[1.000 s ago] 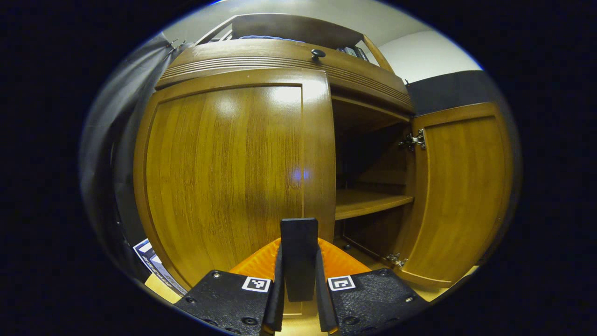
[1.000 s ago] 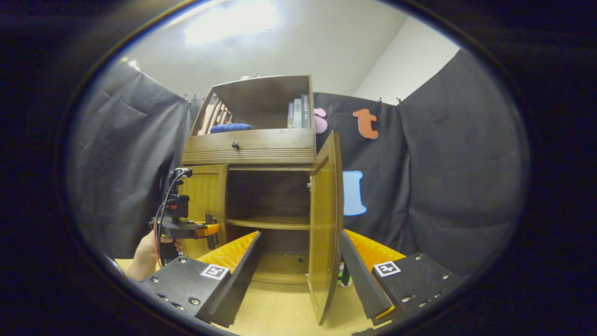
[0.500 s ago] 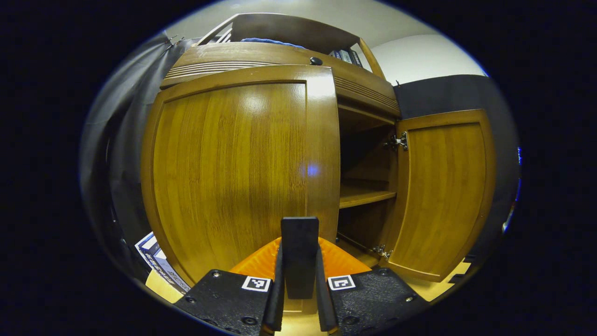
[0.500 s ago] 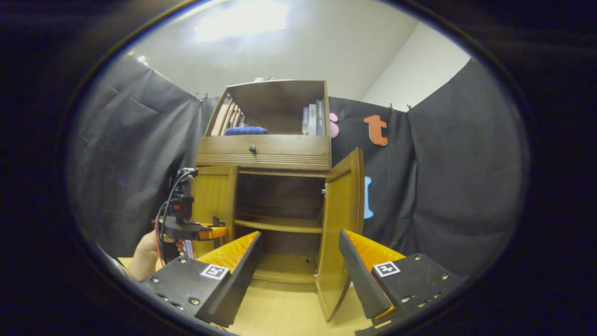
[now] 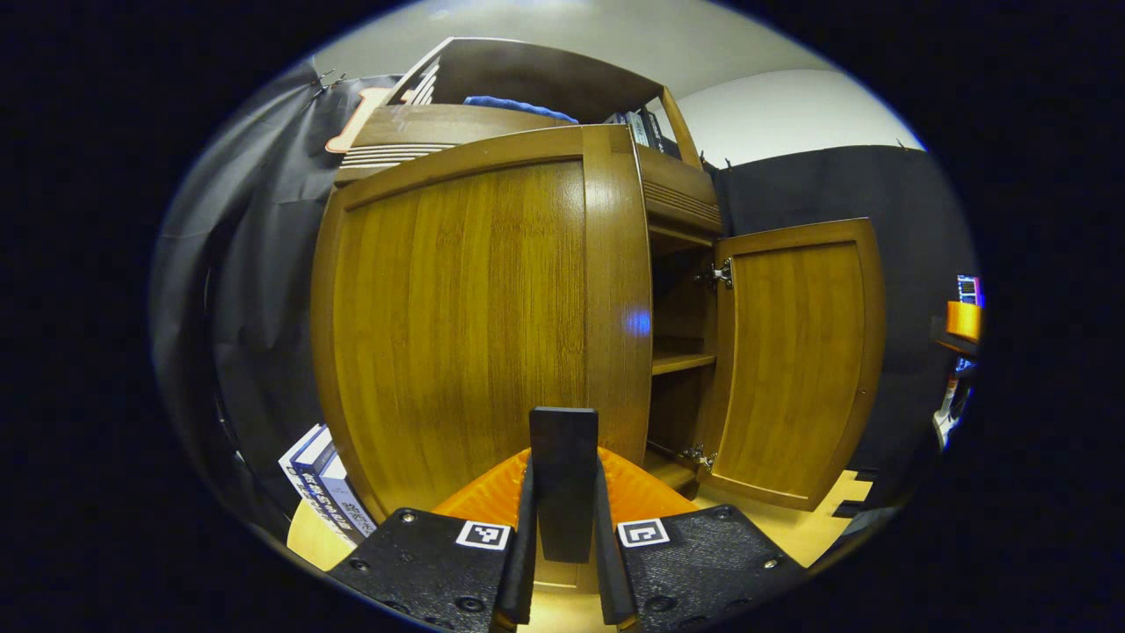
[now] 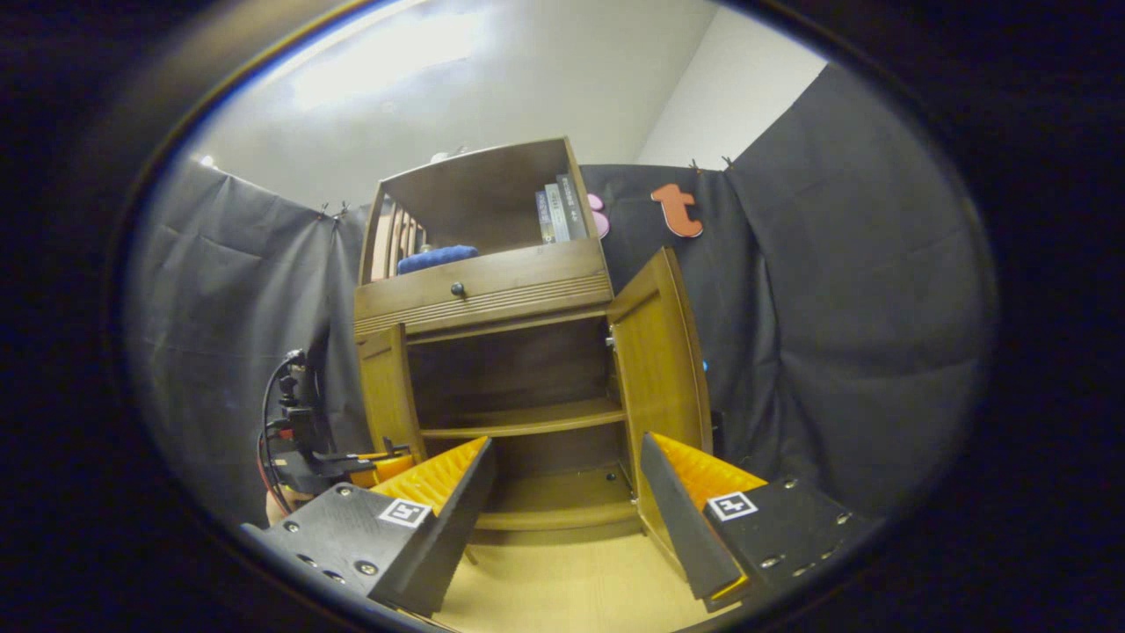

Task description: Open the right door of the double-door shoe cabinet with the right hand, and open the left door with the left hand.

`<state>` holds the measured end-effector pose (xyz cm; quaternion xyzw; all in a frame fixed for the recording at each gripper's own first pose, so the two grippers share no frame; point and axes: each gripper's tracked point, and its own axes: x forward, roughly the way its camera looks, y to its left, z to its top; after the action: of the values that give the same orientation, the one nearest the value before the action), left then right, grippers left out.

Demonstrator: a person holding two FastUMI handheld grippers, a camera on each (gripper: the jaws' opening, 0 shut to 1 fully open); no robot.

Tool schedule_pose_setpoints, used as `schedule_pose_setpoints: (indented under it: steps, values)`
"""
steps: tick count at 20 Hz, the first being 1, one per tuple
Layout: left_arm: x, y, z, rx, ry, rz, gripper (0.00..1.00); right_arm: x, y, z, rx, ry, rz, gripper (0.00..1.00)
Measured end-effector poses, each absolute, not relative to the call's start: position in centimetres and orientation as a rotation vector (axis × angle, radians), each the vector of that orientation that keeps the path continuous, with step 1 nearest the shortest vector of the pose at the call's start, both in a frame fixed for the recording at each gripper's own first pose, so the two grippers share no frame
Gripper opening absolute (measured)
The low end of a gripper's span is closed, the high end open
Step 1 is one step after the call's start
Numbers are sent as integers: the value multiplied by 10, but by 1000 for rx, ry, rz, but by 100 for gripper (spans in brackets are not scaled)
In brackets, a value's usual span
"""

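Note:
The wooden shoe cabinet (image 6: 483, 286) stands against the cloth wall with both doors swung out. In the left gripper view the left door (image 5: 457, 308) looms close, and my left gripper (image 5: 562, 527) is shut on its dark flat handle (image 5: 562, 475) at the door's free edge. The right door (image 5: 791, 352) stands wide open beyond the gap. In the right gripper view my right gripper (image 6: 562, 519) is open, back from the cabinet and touching nothing, facing the left door (image 6: 387, 387), the right door (image 6: 664, 352) and the inner shelf (image 6: 527, 418). The left gripper (image 6: 369, 462) sits low beside the left door.
Books (image 5: 321, 488) lean on the floor left of the cabinet. A drawer with a knob (image 6: 457, 288) sits above the doors, and the top shelf holds books (image 6: 558, 207) and a blue object (image 6: 435, 258). Light wooden floor (image 6: 562, 589) lies in front.
The left door has swung further out with my left gripper on its handle. The right gripper has shifted and tilted, staying open. The right door stays wide open.

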<state>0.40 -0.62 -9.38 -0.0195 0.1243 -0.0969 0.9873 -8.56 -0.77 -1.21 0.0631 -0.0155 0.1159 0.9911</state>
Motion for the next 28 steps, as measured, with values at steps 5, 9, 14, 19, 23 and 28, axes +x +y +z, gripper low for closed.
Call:
schedule_pose_setpoints:
  steps: [5,9,14,19,23,28]
  values:
    - [-16,10,-86,-31,233,-183,31,-85,7,-8,107,-44,238,98]
    - [-29,22,-84,-41,219,-144,30,-93,29,-18,71,-41,268,99]
    - [-44,36,-78,-34,214,-99,30,-98,43,-27,42,-36,276,99]
    - [-58,53,-75,5,213,-62,30,-100,39,-24,30,-68,240,99]
    - [-68,66,-76,-3,221,-43,30,-98,44,-27,28,-58,252,99]
    - [-77,85,-74,1,219,-10,25,-93,55,-33,19,-45,261,99]
